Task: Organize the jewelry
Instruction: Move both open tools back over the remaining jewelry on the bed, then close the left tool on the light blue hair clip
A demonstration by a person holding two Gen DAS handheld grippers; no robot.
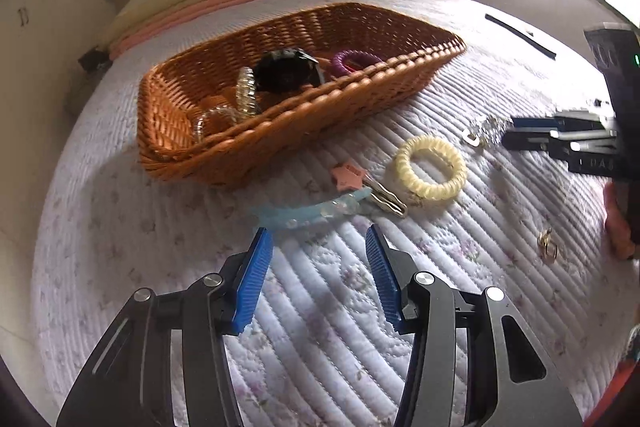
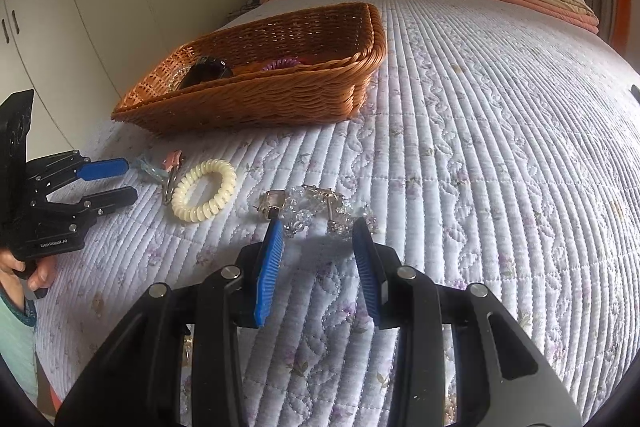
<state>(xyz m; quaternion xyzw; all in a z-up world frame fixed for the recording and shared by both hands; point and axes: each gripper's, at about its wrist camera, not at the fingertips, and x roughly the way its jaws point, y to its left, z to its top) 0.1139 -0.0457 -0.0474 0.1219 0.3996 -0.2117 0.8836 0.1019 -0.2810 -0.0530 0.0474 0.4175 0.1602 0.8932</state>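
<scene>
- Left wrist view: quilted floral bedspread [image 1: 320,327] under folded pink blankets, headboard, bright window at right.
- One wicker basket [image 1: 304,83] holding one black piece, one purple coil tie, two clear coil ties.
- On the quilt: one cream coil hair tie [image 1: 431,166], one star hair clip [image 1: 362,183], one pale blue band, gold earrings.
- Left gripper [image 1: 320,239] spread, empty, just short of the blue band.
- Right wrist view: same quilt, white wardrobe doors at left.
- Right gripper [image 2: 318,231] spread around one crystal bracelet [image 2: 316,211], pads apparently not pressing it.
</scene>
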